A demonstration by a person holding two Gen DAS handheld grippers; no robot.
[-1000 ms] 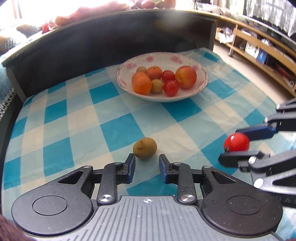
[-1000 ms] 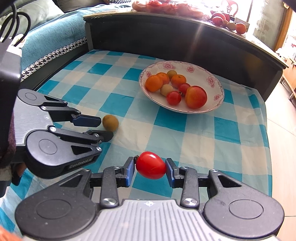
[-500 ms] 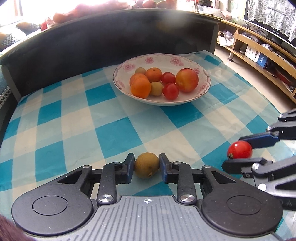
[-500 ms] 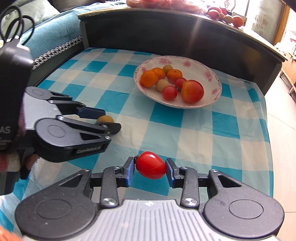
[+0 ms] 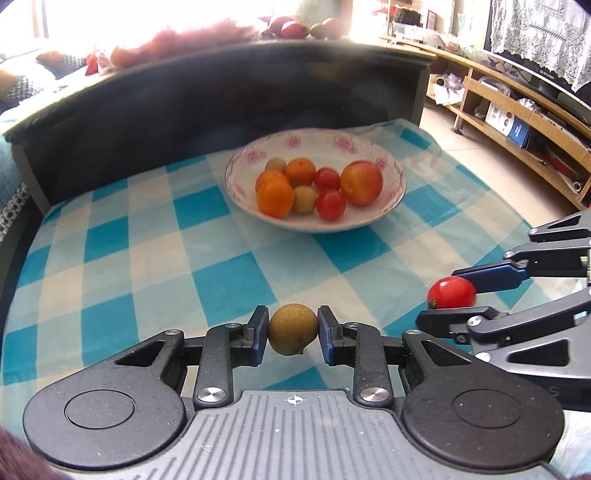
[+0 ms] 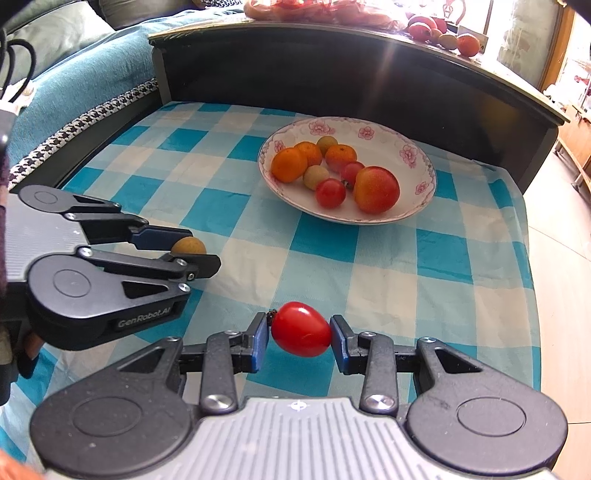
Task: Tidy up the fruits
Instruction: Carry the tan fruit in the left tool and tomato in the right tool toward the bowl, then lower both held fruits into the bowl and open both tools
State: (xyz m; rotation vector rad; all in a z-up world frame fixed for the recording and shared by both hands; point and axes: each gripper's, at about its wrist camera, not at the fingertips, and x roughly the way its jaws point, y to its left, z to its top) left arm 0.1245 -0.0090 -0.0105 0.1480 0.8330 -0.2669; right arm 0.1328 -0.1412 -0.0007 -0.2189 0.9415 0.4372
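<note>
The left hand-held gripper (image 5: 292, 330), black matte plastic with blue rubber pads, is pressing its nearly closed jaws on a small round brown fruit (image 5: 292, 328) with a rough, dull skin. The fruit is sitting between the pads, raised above the cloth. To this gripper's right, the right hand-held gripper (image 6: 300, 332), of the same build with a ribbed grey body, is clamping a smooth, glossy, egg-shaped red tomato (image 6: 301, 329) between its narrowly spaced pads; a dark stem scar is showing at the tomato's left end. Both grippers are pointing steeply downward over a soft checked cloth (image 5: 229, 284) of turquoise and cream squares that is covering the low counter.

Ahead of both grippers, well apart from them, a shallow round ceramic bowl (image 6: 413, 155), white with pink flower prints along its rim, is resting on the cloth. Inside it are lying dimpled oranges (image 6: 289, 165), two small pale-brown round fruits (image 6: 316, 177), two glossy cherry tomatoes (image 6: 330, 192) and a larger smooth red-yellow peach-like fruit (image 6: 376, 189), all touching one another in a cluster.

Beyond the bowl a dark, curved raised edge (image 6: 369, 74) is bounding the counter, with more fruit (image 6: 443, 31) on the ledge above, washed out by bright light. Left of the left gripper, a teal cushion (image 6: 92, 74) with houndstooth trim is lying alongside.
</note>
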